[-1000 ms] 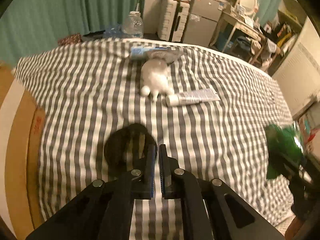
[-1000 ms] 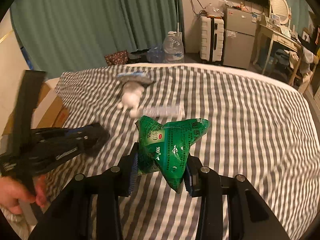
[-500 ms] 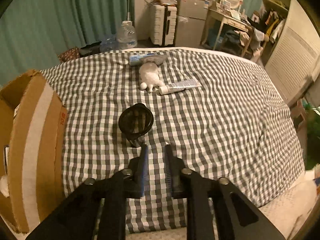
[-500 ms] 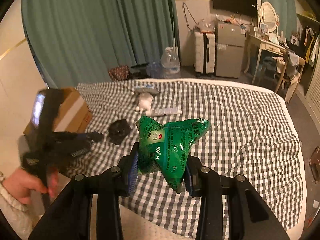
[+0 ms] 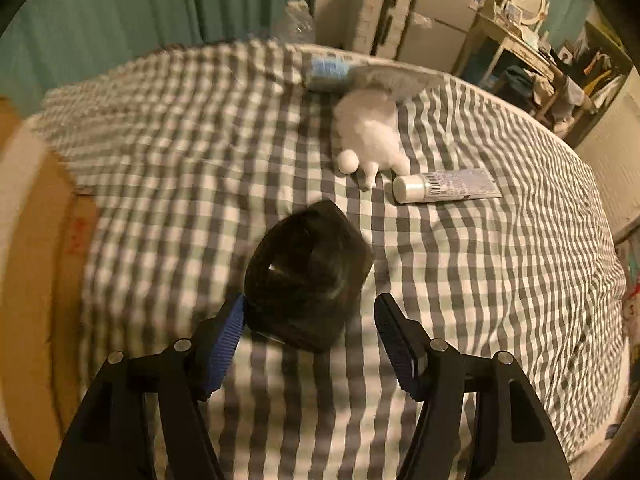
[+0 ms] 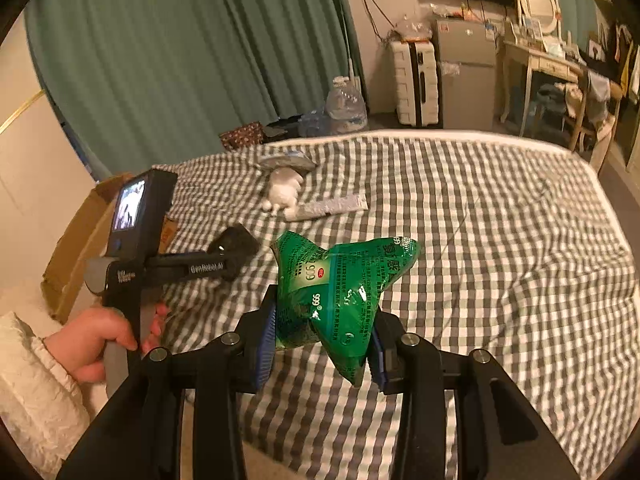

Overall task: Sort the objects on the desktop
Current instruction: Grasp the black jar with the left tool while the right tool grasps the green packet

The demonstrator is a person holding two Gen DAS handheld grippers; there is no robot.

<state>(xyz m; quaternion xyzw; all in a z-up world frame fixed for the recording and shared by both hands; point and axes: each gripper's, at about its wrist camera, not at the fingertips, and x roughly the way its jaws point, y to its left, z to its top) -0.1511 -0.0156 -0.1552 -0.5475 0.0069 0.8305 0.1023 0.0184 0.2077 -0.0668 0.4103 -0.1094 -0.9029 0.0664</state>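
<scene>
A checked bedspread [image 5: 500, 280] is seen across both views, with a cardboard box [image 5: 28, 264] at its left edge. At the far side, a white plush [image 5: 370, 132] lies beneath a grey-and-blue packet [image 5: 360, 74], and a tube [image 5: 444, 186] lies just to the right of the plush.

The step in hand is judged to be the pickup of the black holder [image 5: 306, 274], a dark, soft-sided, open-mouthed thing lying on the near middle of the cloth. It is straddled by the left gripper [image 5: 310, 334], whose jaws have just been opening and now stand wide. The left pad is at or very near the holder's side, while a clear gap is left at the right pad, so no grip is made yet.

A green pouch [image 6: 336, 300] is pinched between the pads of the right gripper [image 6: 322, 346] and held above the near cloth.

Next, the left jaws would need to be lowered slightly and centred before being closed; the holder may collapse under pressure.
</scene>
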